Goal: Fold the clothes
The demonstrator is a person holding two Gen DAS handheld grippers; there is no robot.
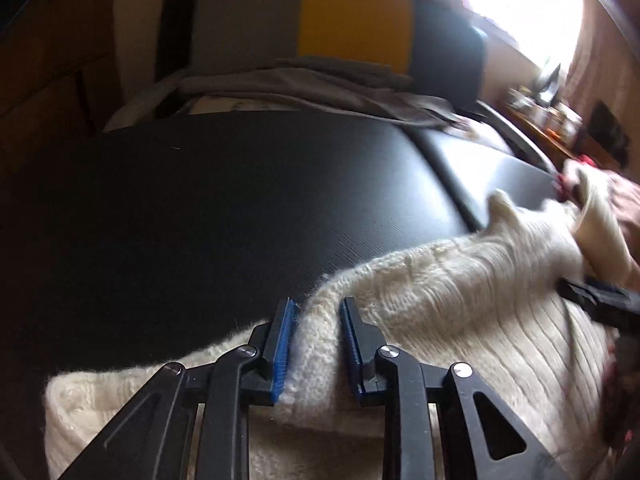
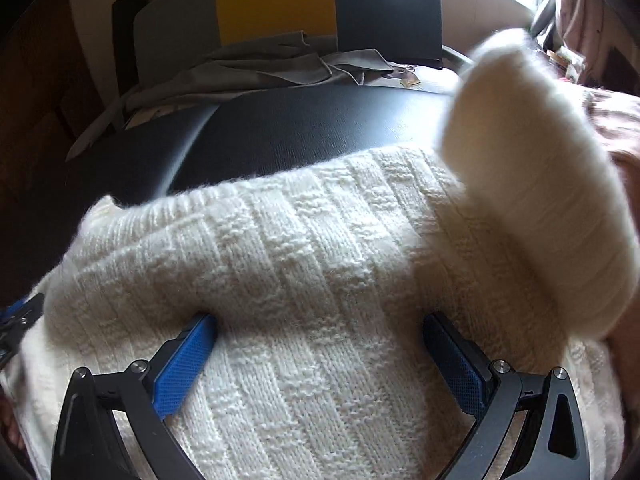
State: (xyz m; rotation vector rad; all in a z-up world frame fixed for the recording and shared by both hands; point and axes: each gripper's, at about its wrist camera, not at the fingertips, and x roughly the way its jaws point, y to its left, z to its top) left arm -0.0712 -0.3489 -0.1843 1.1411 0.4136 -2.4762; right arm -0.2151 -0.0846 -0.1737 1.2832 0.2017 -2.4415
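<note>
Sweater (image 2: 320, 280), cream knit, lies on my black bench (image 1: 200, 208). Left gripper (image 1: 316, 320) fingers straddle its folded edge, loosened, pads apart. Right gripper (image 2: 320, 344) fingers spread wide over the knit, released.

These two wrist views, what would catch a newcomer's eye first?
The fluffy cream knit sweater fills the foreground, spread over a black table. The left tongs have a ridge of its edge between their blue pads, while the right tongs stand wide over its ribbed middle. Behind the table stands a grey, yellow and dark blue chair back with grey cloth piled before it.
</note>
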